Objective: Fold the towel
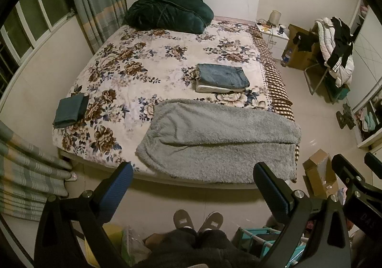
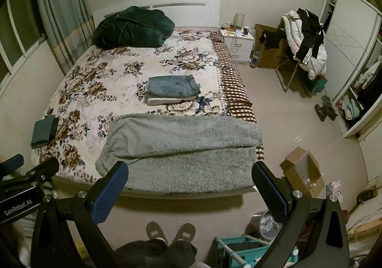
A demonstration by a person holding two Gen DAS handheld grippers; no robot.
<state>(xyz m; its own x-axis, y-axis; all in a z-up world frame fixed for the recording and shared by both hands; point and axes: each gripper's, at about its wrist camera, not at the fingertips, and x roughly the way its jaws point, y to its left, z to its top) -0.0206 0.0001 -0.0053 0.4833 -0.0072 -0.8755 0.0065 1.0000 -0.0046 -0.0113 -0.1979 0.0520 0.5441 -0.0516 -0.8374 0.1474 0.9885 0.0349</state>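
A: At the foot of the floral-print bed (image 2: 114,70), the grey fluffy fleece towel (image 2: 181,148) is seen spread near the right corner, its near edge draped over the mattress rim. One lengthwise crease is already visible, so a first fold is judged done or half done.

B: Tongs noted?

A: The left gripper (image 1: 193,186) and the right gripper (image 2: 191,186) are both held released, jaws at full spread, nothing between the blue pads. Both are kept above the floor, short of the towel, pointed steeply down.

B: Step in hand?

A: An approach is judged, with no grasp yet made. Next, the two near corners would need to be reached, one per gripper, pinched and carried across. Thick pile is expected; a deep bite is advised. The folded denim jeans (image 2: 173,86) are left clear.
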